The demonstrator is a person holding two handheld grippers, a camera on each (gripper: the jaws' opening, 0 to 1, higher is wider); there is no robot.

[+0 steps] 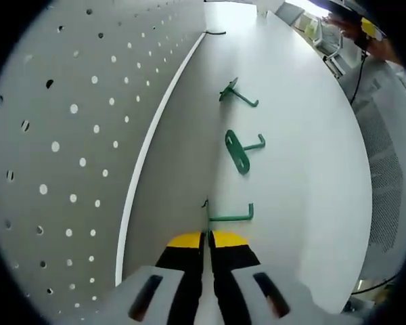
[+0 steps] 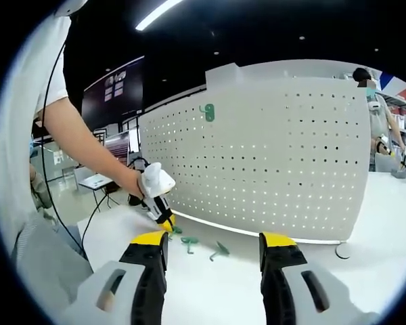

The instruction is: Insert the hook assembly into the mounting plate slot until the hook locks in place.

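Pegboard (image 2: 271, 156): a white perforated panel stood upright along the back edge of the table, seen across the middle of the right gripper view; in the left gripper view it takes the 9 o'clock side. One green hook plate (image 2: 207, 112) is already mounted high on it, toward 11 o'clock.

Table (image 1: 311, 169): white top. Three green hooks are laid in a row beside the pegboard foot. In the left gripper view the far hook (image 1: 234, 93) lies at 12 o'clock, the middle hook (image 1: 241, 149) near centre with its oval plate facing up, and the near hook (image 1: 227, 215) just above the jaws.

Person's arm (image 2: 88, 142): reaches in from 10 o'clock in the right gripper view.

Left gripper (image 1: 208, 238): jaws pressed together, clamped on the thin edge of the near hook's plate.

Right gripper (image 2: 214, 245): jaws spread wide, nothing held, raised over the table.
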